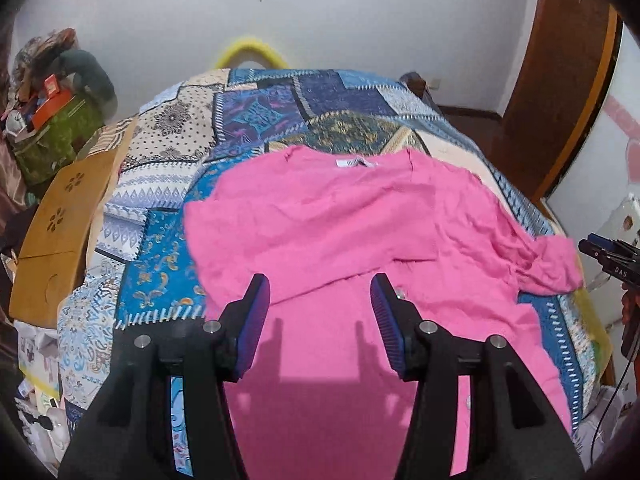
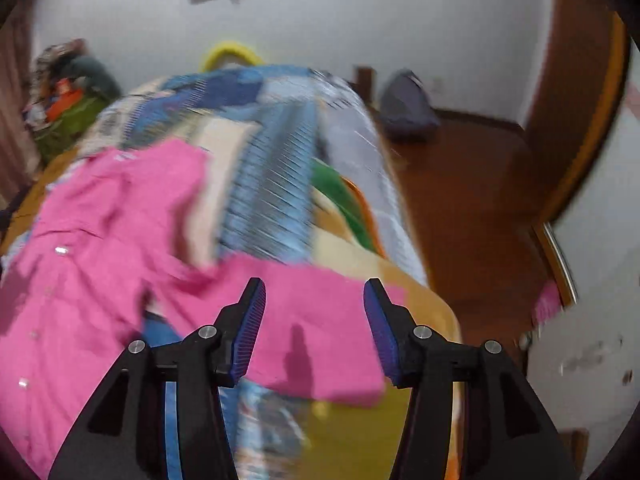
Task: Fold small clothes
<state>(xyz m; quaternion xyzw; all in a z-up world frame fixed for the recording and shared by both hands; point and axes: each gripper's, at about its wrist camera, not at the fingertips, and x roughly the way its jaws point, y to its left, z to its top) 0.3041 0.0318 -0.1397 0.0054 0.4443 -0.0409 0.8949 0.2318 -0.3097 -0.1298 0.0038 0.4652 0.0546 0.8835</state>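
Observation:
A pink shirt [image 1: 352,240] lies spread on the patchwork bedspread [image 1: 240,128], collar tag toward the far end, its left side folded over the body. One sleeve [image 1: 552,264] trails off to the right. My left gripper [image 1: 318,292] is open and empty, hovering just above the shirt's lower middle. In the blurred right wrist view the shirt [image 2: 100,280] lies at the left and its sleeve [image 2: 316,328] stretches under my right gripper [image 2: 314,292], which is open and empty above it. The right gripper also shows at the right edge of the left wrist view [image 1: 608,256].
A brown cardboard sheet [image 1: 60,232] leans at the bed's left side, with a green box and clutter [image 1: 52,120] behind it. A wooden door frame [image 1: 560,80] and floor [image 2: 472,200] are to the right. A dark bag [image 2: 404,108] sits on the floor.

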